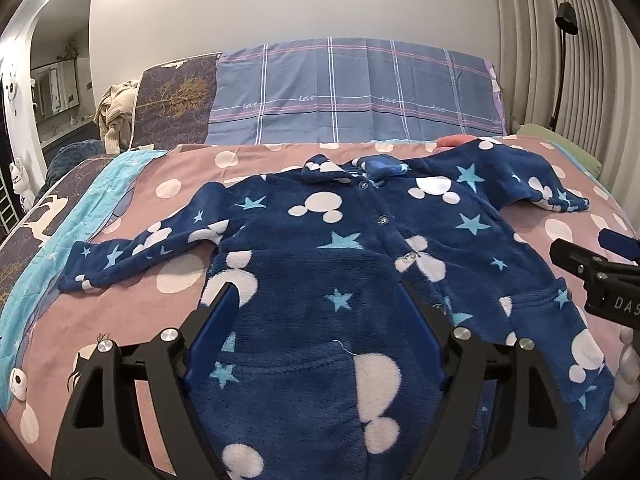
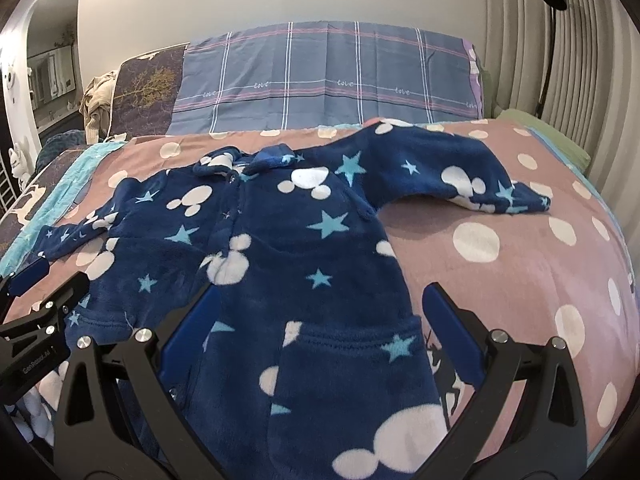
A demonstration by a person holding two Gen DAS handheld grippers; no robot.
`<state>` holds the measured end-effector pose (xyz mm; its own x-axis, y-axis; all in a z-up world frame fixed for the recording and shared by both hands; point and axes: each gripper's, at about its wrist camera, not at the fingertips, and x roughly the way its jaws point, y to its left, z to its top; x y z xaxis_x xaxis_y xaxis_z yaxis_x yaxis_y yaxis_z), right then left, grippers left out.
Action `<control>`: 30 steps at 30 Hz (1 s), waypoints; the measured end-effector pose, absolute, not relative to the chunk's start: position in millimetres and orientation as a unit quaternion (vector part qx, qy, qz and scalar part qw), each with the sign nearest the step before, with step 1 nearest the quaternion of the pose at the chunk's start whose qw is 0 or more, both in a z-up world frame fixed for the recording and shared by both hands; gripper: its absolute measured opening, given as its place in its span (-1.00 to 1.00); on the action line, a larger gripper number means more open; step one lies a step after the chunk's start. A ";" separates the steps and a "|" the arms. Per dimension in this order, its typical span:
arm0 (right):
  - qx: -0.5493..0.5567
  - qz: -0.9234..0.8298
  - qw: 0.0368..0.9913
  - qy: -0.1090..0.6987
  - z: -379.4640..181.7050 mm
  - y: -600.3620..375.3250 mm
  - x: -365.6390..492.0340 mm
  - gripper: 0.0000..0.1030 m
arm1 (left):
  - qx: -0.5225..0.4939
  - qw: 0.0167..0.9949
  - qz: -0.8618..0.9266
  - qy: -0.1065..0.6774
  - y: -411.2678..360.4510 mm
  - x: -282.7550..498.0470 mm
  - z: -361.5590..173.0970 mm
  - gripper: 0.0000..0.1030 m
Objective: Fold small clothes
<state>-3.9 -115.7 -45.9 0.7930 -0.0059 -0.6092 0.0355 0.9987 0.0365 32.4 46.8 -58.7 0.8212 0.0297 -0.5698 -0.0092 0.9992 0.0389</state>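
A small navy fleece button-up top (image 1: 344, 248) with white mouse heads and light blue stars lies spread flat, front up, on the bed, both sleeves out to the sides; it also shows in the right wrist view (image 2: 288, 248). My left gripper (image 1: 318, 300) is open, hovering over the top's lower left half. My right gripper (image 2: 322, 304) is open over the lower right half, its right finger past the hem edge. The right gripper shows at the left view's right edge (image 1: 596, 268); the left gripper shows at the right view's left edge (image 2: 44, 292).
The bed is covered by a pink polka-dot blanket (image 1: 172, 184) with a turquoise stripe at the left. A blue plaid pillow (image 1: 352, 92) and a tree-print pillow (image 1: 172, 104) stand against the far wall. A floor lamp (image 1: 564, 60) and curtain are at the right.
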 end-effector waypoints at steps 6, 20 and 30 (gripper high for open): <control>0.004 0.004 0.944 0.330 -47.4 -101.1 10.4 0.96 | 0.007 0.952 0.016 0.307 60.4 40.5 -64.4 0.56; -0.001 0.068 0.925 0.374 -66.4 -64.1 58.9 0.96 | -0.270 0.890 0.095 0.356 275.4 82.4 -105.1 0.08; -0.048 0.068 0.913 0.399 -85.7 -44.9 90.0 0.96 | -0.412 0.807 0.226 0.357 424.4 117.5 -160.1 0.13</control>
<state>90.0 -44.9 -85.7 0.6723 0.0860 -0.7353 -0.1633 0.9860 -0.0340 117.5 424.4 -160.1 0.6433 0.0712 -0.7623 -0.6593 0.5576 -0.5043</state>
